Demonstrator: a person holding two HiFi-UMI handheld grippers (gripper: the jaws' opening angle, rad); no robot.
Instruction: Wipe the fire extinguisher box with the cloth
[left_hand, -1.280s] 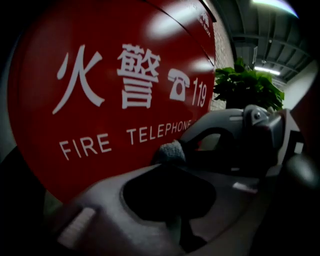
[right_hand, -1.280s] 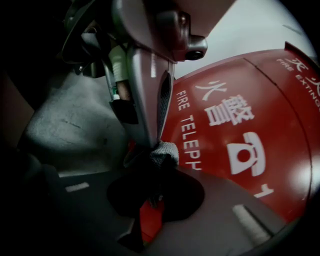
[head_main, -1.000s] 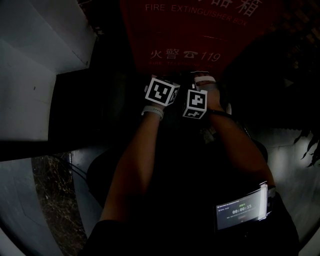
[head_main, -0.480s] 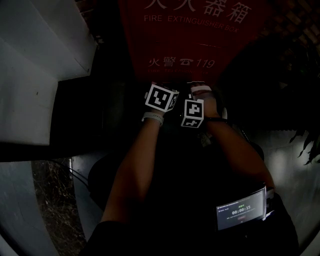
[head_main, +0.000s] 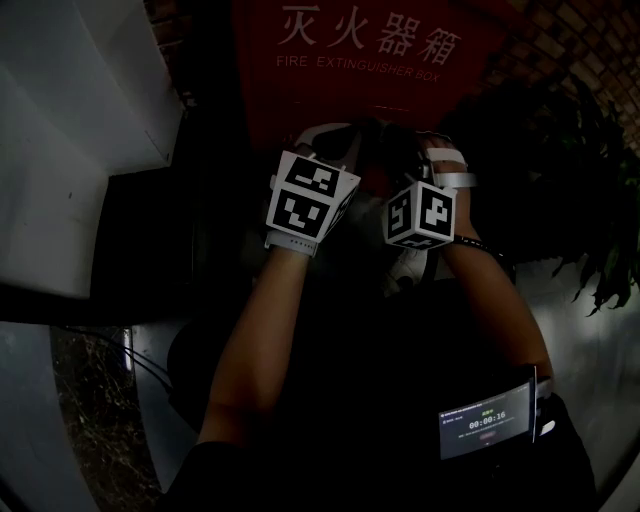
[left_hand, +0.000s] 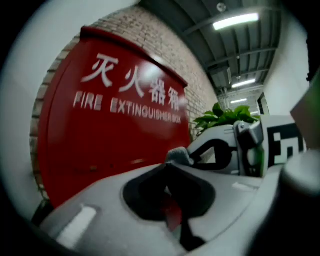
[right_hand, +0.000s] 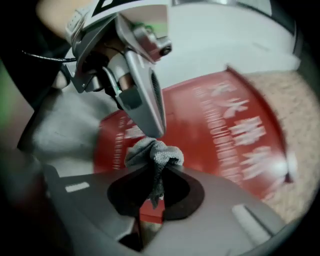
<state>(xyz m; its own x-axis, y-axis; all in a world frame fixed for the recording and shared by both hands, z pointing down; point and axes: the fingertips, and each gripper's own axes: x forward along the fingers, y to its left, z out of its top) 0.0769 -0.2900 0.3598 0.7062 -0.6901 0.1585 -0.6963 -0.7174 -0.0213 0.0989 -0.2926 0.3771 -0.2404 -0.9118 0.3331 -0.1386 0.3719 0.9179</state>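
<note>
The red fire extinguisher box (head_main: 370, 60) with white lettering stands against a brick wall, straight ahead in the head view. Both grippers are raised close together in front of it. My right gripper (right_hand: 157, 162) is shut on a small grey cloth (right_hand: 154, 152), which bunches out past its tips. My left gripper (left_hand: 172, 162) has its jaws together, with a grey lump of the same cloth (left_hand: 179, 156) at their tip. In the right gripper view the left gripper's fingers (right_hand: 147, 107) come down onto the cloth. The head view is dark, and the left gripper (head_main: 330, 140) and right gripper (head_main: 430, 150) hide the cloth.
A white wall or pillar (head_main: 70, 130) stands left of the box, with a dark ledge below it. A green potted plant (head_main: 590, 170) is to the right. A small screen (head_main: 487, 418) is strapped to the person's right forearm.
Both grippers have risen together from the box's lower part up toward its lettering and now show larger in the head view. They remain side by side.
</note>
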